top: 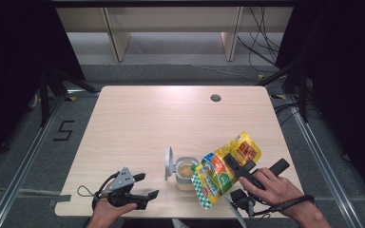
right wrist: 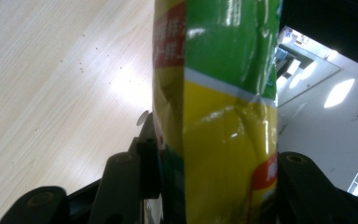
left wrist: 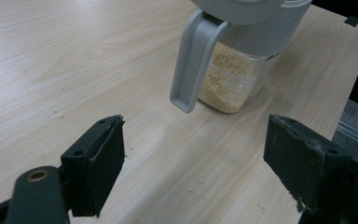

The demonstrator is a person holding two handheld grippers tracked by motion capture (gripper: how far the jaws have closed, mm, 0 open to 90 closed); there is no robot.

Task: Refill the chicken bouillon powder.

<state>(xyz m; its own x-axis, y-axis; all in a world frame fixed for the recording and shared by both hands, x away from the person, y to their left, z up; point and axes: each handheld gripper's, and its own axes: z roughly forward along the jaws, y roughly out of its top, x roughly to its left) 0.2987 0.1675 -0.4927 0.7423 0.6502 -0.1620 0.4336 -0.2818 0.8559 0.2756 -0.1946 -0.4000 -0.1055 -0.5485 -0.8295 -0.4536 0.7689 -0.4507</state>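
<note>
High view shows the right gripper point(top: 234, 167) clamped on a yellow-green refill pouch point(top: 225, 169), tilted with its lower corner over the open glass jar point(top: 185, 175) near the table point(top: 142, 123) front edge. The pouch's long axis slants down-left toward the jar mouth, so pouring likely depends on that corner staying above it. Left gripper point(top: 145, 186) rests nearby, fingers point(left wrist: 95, 163) spread, facing the jar's handle point(left wrist: 193, 70).

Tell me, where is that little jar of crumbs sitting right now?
In the high view the jar stands near the table's front edge, lid flipped open, just left of the tilted bag that the right gripper holds.
</note>
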